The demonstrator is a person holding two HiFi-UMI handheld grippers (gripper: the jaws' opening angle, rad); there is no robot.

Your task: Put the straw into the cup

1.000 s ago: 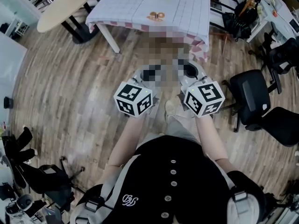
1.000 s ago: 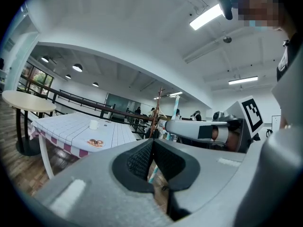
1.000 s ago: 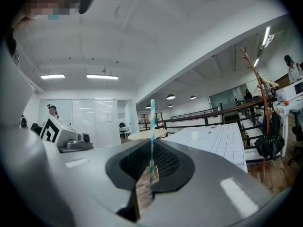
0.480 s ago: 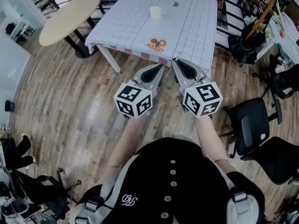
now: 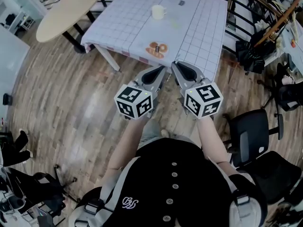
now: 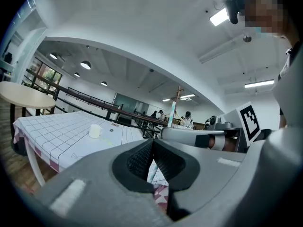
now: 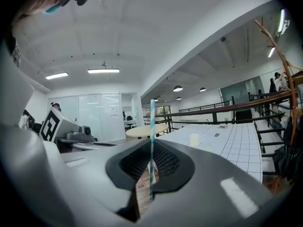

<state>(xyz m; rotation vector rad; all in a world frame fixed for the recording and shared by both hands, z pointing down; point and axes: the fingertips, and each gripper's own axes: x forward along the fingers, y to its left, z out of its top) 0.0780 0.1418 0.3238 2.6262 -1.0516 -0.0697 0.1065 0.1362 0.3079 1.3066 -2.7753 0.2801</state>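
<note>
From the head view, a round beige table (image 5: 61,14) stands at the far left on the wooden floor (image 5: 71,103), and beside it is the surface (image 5: 199,30) under a checked cloth, carrying a white cup (image 5: 158,12) near its far end and a small orange-brown thing (image 5: 157,48) near its front edge. The 2 grippers are held side by side over the floor, just short of that front edge and well apart from the cup. The left gripper (image 5: 162,69) points toward the surface; only its own view shows that its fingers (image 6: 142,157) are pressed together with nothing between them, and there the cup (image 6: 95,131) sits off to the left on the cloth. The right gripper (image 5: 174,65) looks much the same from above, where no straw can be made out. Its own view shows what the head view does not: a teal-and-white striped straw (image 7: 152,122) clamped upright between the closed fingers (image 7: 163,162), its top rising well above their tips, with the cup (image 7: 194,139) to the right of it on the cloth. A black chair (image 5: 251,131) stands at the far right.
</note>
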